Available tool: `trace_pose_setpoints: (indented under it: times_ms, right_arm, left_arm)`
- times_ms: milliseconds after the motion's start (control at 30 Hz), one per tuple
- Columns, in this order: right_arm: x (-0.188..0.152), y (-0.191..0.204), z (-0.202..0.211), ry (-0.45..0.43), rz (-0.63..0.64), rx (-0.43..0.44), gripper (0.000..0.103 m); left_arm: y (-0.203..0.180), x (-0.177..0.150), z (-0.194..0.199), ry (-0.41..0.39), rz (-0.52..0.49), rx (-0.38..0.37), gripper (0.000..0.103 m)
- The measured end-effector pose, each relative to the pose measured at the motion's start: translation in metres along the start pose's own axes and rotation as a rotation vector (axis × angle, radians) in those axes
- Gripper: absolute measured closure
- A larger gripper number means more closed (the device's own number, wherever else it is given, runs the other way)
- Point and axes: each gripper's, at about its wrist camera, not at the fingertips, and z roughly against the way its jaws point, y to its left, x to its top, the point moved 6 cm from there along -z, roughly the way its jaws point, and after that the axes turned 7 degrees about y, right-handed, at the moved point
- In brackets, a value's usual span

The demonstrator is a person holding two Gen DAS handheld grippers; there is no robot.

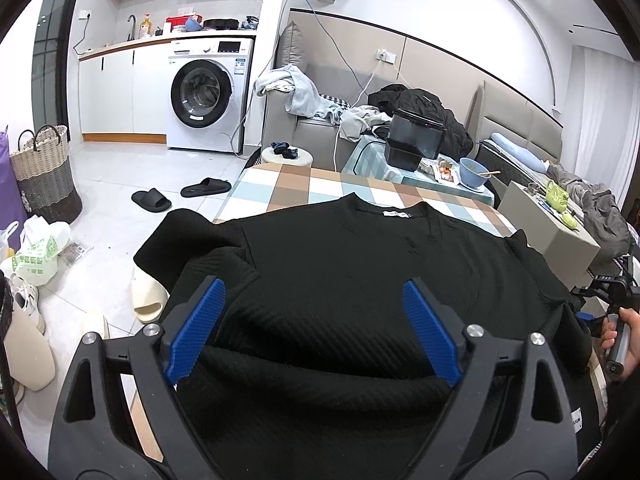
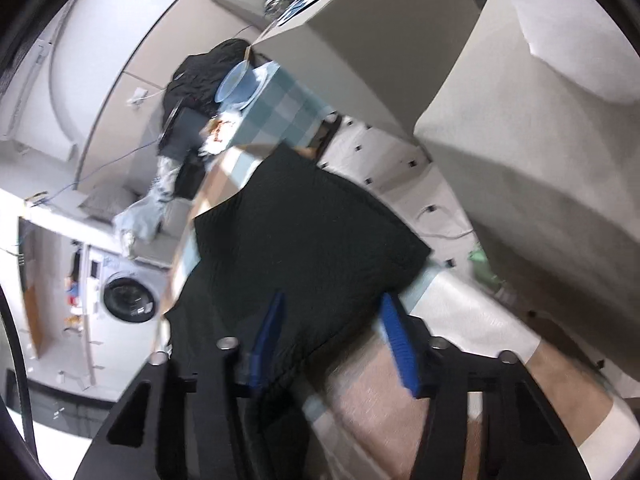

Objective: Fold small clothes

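A black ribbed shirt (image 1: 340, 264) lies spread on the checked tablecloth (image 1: 288, 184), collar at the far side and left sleeve hanging over the table edge. My left gripper (image 1: 316, 320) stands open wide over the shirt's near hem, where the fabric bulges up between the blue pads (image 1: 200, 320). In the blurred, rolled right wrist view, my right gripper (image 2: 332, 340) is partly closed around a side edge of the shirt (image 2: 296, 232). A gap shows between its pads (image 2: 396, 340) and the cloth. A hand (image 1: 624, 340) holds that gripper at the right edge.
Beyond the shirt stand a blue bowl (image 1: 474, 170), a black box (image 1: 416, 140) and a cardboard box (image 1: 548, 224). Slippers (image 1: 152, 200), a woven basket (image 1: 46, 172) and bags lie on the floor left. A person's bare leg (image 2: 372, 392) is under the right gripper.
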Motion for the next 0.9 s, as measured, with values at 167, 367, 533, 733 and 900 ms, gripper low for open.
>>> trace_pose_setpoints:
  times_ms: [167,367,533,733,900]
  right_arm:
    - [0.010,-0.004,-0.004,-0.039,-0.004,-0.070,0.085]
    - [0.011,0.001,0.003,-0.099,0.079,-0.104,0.098]
    - [0.011,0.025,0.014,-0.171,0.157,-0.099,0.098]
    - [-0.013,0.115,0.031,-0.220,0.420,0.135,0.098]
    - [-0.102,0.183,0.002,0.056,0.762,0.263,0.098]
  left_arm:
    - [0.003,0.003,-0.002,-0.003,-0.002,0.007,0.014]
    - [0.006,0.007,-0.005,-0.007,0.006,-0.003,0.014]
    - [0.009,0.005,-0.006,-0.011,0.008,-0.022,0.013]
    - [0.007,-0.002,0.001,-0.023,0.006,-0.031,0.013]
    - [0.009,-0.006,0.010,-0.033,0.011,-0.015,0.013]
